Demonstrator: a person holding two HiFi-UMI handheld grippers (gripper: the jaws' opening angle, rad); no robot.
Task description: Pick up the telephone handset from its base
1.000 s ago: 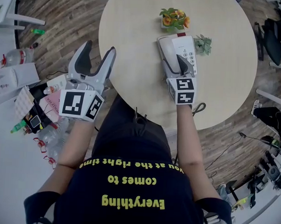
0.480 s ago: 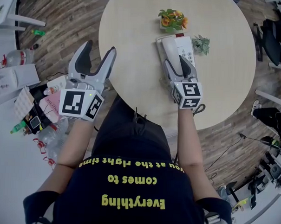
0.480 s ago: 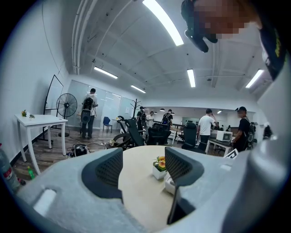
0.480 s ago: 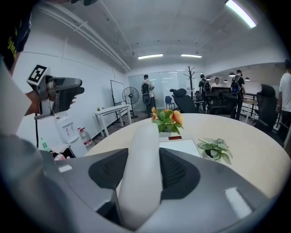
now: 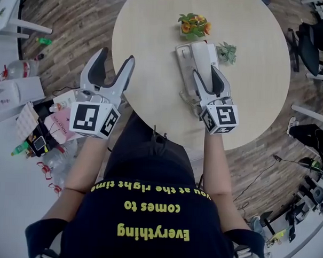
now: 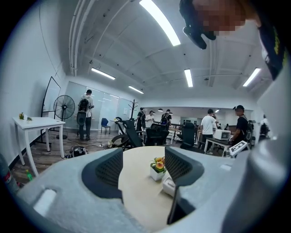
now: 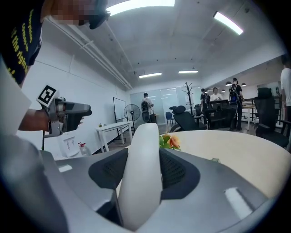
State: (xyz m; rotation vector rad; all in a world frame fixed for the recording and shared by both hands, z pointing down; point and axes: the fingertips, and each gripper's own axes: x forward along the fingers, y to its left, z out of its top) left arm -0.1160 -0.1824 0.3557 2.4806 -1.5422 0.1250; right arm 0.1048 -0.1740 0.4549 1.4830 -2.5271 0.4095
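Note:
My right gripper (image 5: pixel 208 79) is shut on the white telephone handset (image 5: pixel 203 55), held clear above the white base (image 5: pixel 182 58) on the round table (image 5: pixel 154 40). A coiled cord (image 5: pixel 190 98) hangs from the handset toward the table. In the right gripper view the handset (image 7: pixel 141 168) stands tilted upward, pressed between both dark pads. My left gripper (image 5: pixel 115 57) is open and holds nothing, over the table's left edge. The left gripper view looks between its pads at the tabletop and a corner of the base (image 6: pixel 169 184).
A small pot of orange flowers (image 5: pixel 192 24) stands just beyond the phone, and a little green plant (image 5: pixel 227 51) is to its right. Bottles and clutter (image 5: pixel 38 131) lie on the floor to the left. Office chairs (image 5: pixel 315 41) stand on the right.
My right gripper has risen with the handset, lifting it off the base and tipping its far end up. The left gripper has stayed put.

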